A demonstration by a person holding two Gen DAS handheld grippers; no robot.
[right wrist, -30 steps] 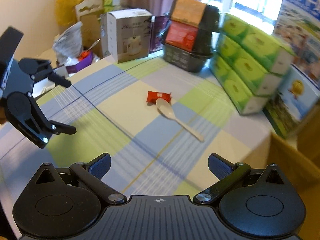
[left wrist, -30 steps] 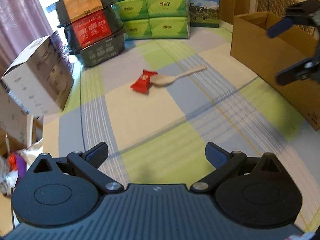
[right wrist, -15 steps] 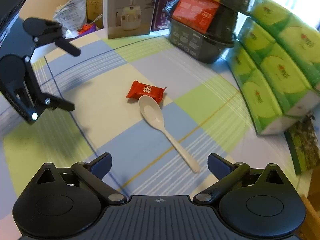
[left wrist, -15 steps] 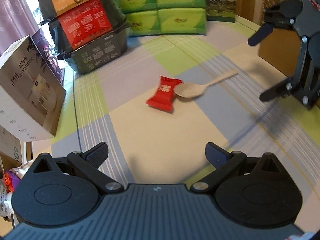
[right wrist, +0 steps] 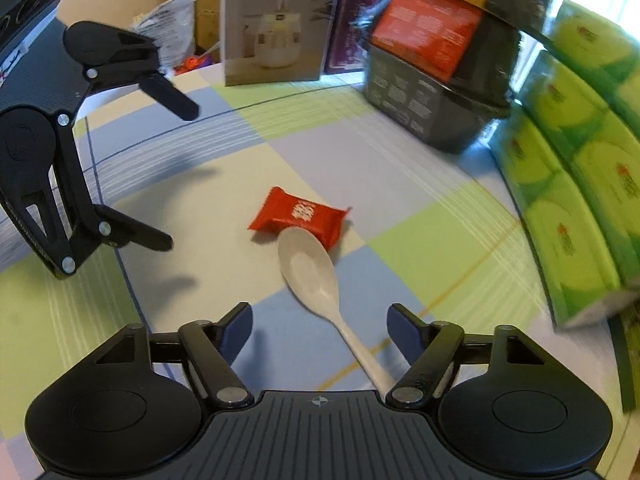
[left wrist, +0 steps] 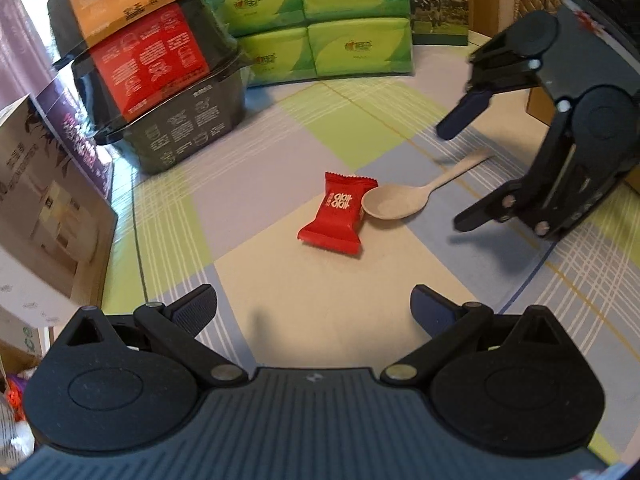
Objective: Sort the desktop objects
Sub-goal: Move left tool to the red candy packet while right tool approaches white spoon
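Observation:
A red candy packet (left wrist: 338, 213) (right wrist: 300, 217) lies on the checked tablecloth, touching the bowl of a cream plastic spoon (left wrist: 404, 199) (right wrist: 316, 276). My left gripper (left wrist: 314, 307) (right wrist: 176, 176) is open, a short way in front of the packet, nothing between its fingers. My right gripper (right wrist: 320, 326) (left wrist: 452, 176) is open too, low over the spoon's handle, which runs between its fingers and under its body. Neither gripper holds anything.
Stacked black food trays (left wrist: 148, 80) with orange and red labels and green tissue packs (left wrist: 320, 24) line the far side. A white humidifier box (right wrist: 276, 20) stands beside the trays. A cardboard box (left wrist: 540, 100) shows behind the right gripper.
Both grippers have closed in on the packet and spoon. The right one has dropped low so the spoon handle now lies between its fingers. Packet and spoon have not moved.

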